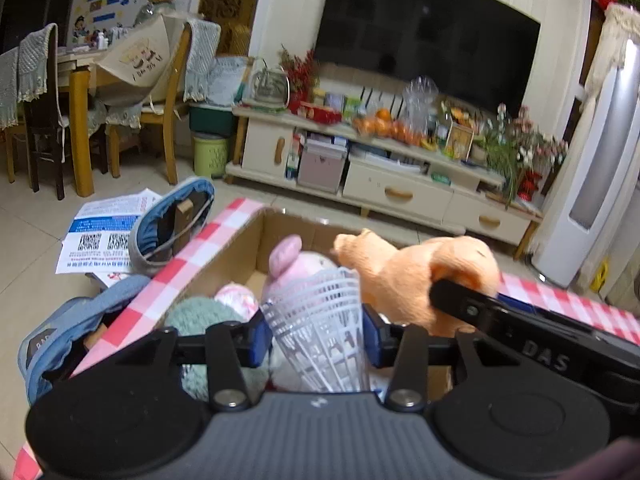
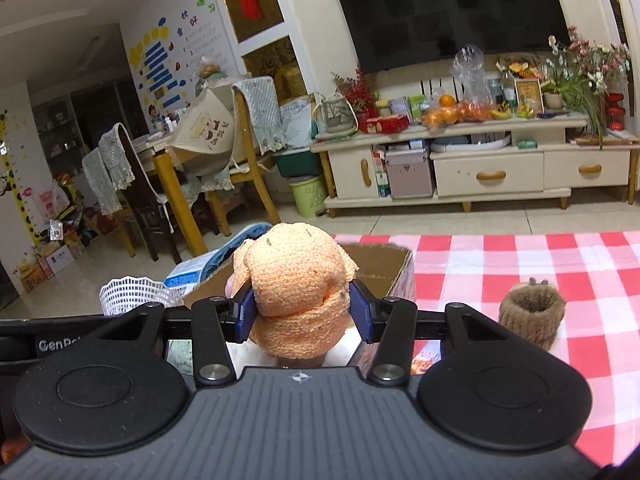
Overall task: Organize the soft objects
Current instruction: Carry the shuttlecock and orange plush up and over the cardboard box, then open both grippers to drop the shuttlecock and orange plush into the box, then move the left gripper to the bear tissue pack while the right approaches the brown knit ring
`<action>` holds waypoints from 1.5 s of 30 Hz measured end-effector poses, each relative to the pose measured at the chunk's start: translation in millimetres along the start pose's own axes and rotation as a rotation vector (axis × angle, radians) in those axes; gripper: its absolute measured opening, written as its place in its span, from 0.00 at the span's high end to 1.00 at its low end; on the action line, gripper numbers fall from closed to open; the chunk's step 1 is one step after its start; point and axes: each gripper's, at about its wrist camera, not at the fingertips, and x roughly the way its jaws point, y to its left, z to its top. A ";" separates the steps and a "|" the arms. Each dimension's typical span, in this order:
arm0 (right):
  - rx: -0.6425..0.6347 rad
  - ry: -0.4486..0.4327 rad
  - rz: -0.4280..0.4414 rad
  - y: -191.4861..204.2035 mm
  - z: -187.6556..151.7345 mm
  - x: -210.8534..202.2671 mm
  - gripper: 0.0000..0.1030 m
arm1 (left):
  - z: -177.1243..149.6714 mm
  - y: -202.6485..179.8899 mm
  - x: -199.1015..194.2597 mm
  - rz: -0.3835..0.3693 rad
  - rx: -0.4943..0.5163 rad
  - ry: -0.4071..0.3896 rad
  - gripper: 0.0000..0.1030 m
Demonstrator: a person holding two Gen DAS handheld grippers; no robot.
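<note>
My left gripper (image 1: 318, 338) is shut on a white foam net sleeve (image 1: 320, 328) and holds it over the open cardboard box (image 1: 240, 256). The box holds a pink plush (image 1: 298, 264), a teal knitted item (image 1: 200, 312) and a small pink-white soft ball (image 1: 238, 298). My right gripper (image 2: 301, 312) is shut on an orange plush toy (image 2: 296, 280) just above the box (image 2: 384, 264); the toy also shows in the left wrist view (image 1: 404, 276). The net sleeve shows at the left of the right wrist view (image 2: 132, 292).
A red-and-white checked cloth (image 2: 520, 264) covers the table. A brown furry cup-shaped item (image 2: 530, 316) stands on it at the right. Blue slippers (image 1: 172, 224) and leaflets (image 1: 104, 232) lie on the floor to the left. A TV cabinet (image 2: 480, 160) stands beyond.
</note>
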 end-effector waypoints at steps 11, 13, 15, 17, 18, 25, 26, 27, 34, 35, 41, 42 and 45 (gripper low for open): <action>0.040 0.008 -0.060 -18.1 -6.2 -29.3 0.04 | -2.7 -3.3 -0.5 0.055 0.014 -0.002 0.25; 0.041 -0.012 -0.081 -22.1 -5.9 -42.4 0.04 | -3.0 -7.0 -0.5 0.054 0.017 -0.004 0.23; 0.048 -0.027 -0.102 -27.2 -7.2 -54.9 0.04 | -3.1 -10.2 -0.4 0.052 0.022 -0.005 0.22; 0.055 -0.038 -0.120 -32.9 -7.7 -64.3 0.03 | -3.5 -13.6 0.0 0.052 0.029 -0.009 0.19; 0.056 -0.044 -0.132 -35.1 -9.2 -68.8 0.03 | -4.1 -15.5 0.0 0.053 0.034 -0.010 0.17; 0.059 -0.060 -0.193 -42.0 -11.4 -81.4 0.03 | -6.3 -30.9 3.4 0.052 0.062 -0.005 0.16; 0.062 -0.061 -0.197 -44.0 -12.5 -84.4 0.03 | -6.6 -33.2 3.5 0.051 0.067 -0.005 0.15; 0.065 -0.060 -0.202 -44.9 -13.0 -85.4 0.03 | -6.9 -35.5 3.7 0.050 0.072 -0.005 0.15; 0.054 -0.052 -0.237 -49.2 -19.6 -91.4 0.02 | -9.7 -52.8 6.7 0.048 0.108 -0.002 0.12; 0.056 -0.049 -0.238 -49.2 -19.8 -91.0 0.02 | -10.1 -55.3 7.2 0.048 0.115 -0.002 0.11; 0.070 -0.037 -0.239 -51.9 -22.1 -95.4 0.02 | -12.2 -68.4 10.6 0.053 0.152 -0.002 0.09; 0.070 -0.038 -0.239 -52.0 -23.0 -96.8 0.02 | -12.7 -70.4 11.1 0.052 0.157 -0.001 0.09; 0.065 -0.037 -0.246 -52.5 -23.1 -97.2 0.01 | -14.6 -76.4 12.7 0.050 0.174 0.001 0.09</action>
